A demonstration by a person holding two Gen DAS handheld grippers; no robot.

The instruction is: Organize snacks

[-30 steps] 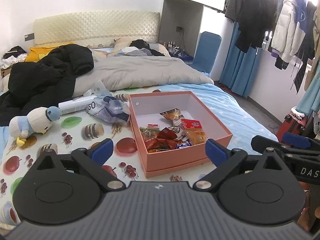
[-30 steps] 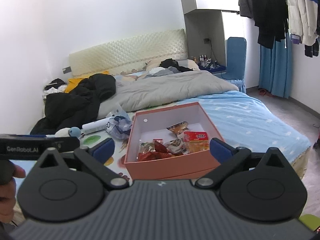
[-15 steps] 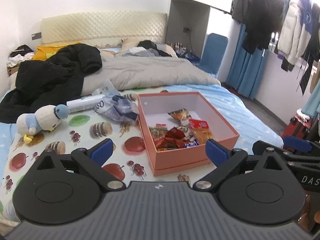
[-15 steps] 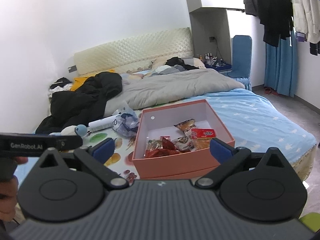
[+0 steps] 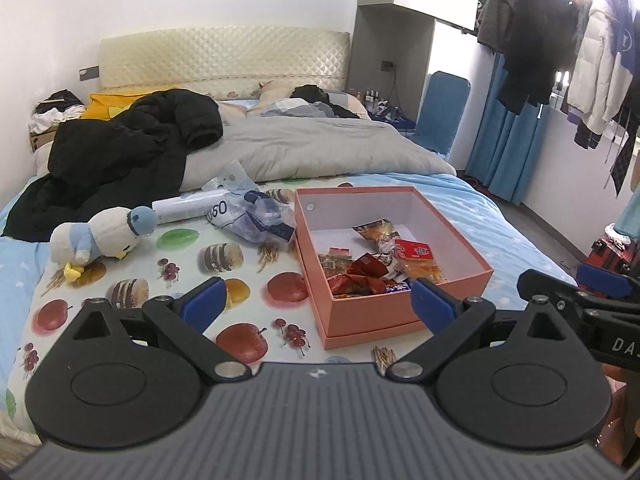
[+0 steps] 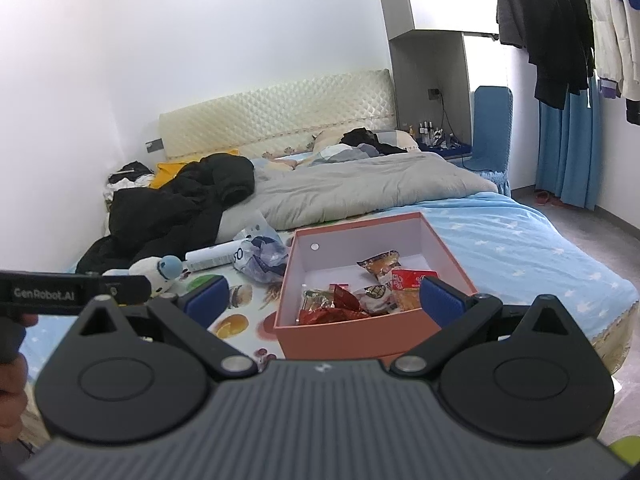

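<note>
The left tool (image 5: 316, 300) and right tool (image 6: 324, 300) both hang low in frame, each with its blue-padded fingers spread wide and gripping nothing. Just beyond them, centre frame, the open pink box (image 5: 404, 316) sits on the fruit-print bed cover (image 5: 240, 292), snack packets (image 5: 380, 264) heaped inside. A plush duck (image 5: 100, 236) lies at left.

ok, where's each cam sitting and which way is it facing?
Left wrist: on the left claw, faces the pink box across the bed; the right claw's arm shows at right.
Right wrist: on the right claw, faces the same box from further right; a hand at left.
Shared: box, snacks, plush toy.
</note>
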